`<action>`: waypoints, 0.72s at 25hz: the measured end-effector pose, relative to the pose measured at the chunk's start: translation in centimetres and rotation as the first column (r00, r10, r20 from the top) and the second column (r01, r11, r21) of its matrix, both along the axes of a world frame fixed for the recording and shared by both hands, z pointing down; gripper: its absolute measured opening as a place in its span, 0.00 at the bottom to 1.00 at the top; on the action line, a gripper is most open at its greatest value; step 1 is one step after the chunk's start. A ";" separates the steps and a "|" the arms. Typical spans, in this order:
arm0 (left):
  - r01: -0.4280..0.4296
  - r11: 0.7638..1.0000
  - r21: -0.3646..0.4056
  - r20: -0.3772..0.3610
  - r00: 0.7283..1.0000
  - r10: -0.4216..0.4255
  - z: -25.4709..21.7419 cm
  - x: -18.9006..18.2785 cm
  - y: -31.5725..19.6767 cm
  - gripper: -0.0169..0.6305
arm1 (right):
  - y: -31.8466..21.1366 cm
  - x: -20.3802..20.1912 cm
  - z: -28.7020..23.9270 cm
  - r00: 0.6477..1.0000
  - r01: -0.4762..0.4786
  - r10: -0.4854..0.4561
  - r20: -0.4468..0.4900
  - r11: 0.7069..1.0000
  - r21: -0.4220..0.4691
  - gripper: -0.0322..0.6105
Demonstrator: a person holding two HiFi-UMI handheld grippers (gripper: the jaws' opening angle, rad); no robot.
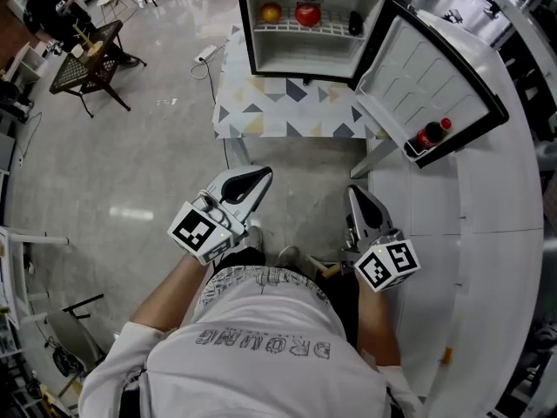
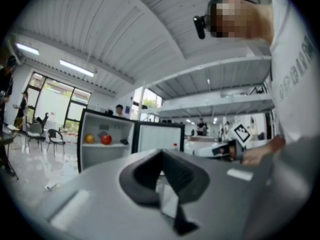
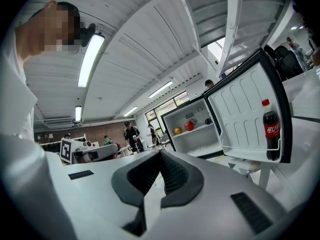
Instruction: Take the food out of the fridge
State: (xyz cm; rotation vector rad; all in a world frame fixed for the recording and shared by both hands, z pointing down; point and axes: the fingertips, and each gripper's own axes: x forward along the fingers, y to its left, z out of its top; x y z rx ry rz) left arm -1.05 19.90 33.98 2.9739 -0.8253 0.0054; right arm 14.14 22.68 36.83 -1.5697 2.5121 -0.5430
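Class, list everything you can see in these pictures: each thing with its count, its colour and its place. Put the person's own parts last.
fridge: one, black outside, white inside, door open, on the patterned table
patterned table: one, white with grey and yellow triangles, ahead of the person
orange fruit: one, orange, left on the fridge shelf
red fruit: one, red, middle of that shelf
dark item: one, black, right on that shelf; too small to name
cola bottle: one, dark with red cap, in the door shelf
power strip: one, white, on the floor left of the table
counter: one, white, along the right
left tool: one, grey, shut, empty
right tool: one, grey, shut, empty
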 end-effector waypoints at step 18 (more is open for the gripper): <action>-0.015 1.000 -0.019 0.000 1.000 0.015 1.4 -1.0 -7.8 0.04 | -7.5 -0.9 1.3 1.000 -0.013 0.012 -0.016 1.000 -0.023 0.04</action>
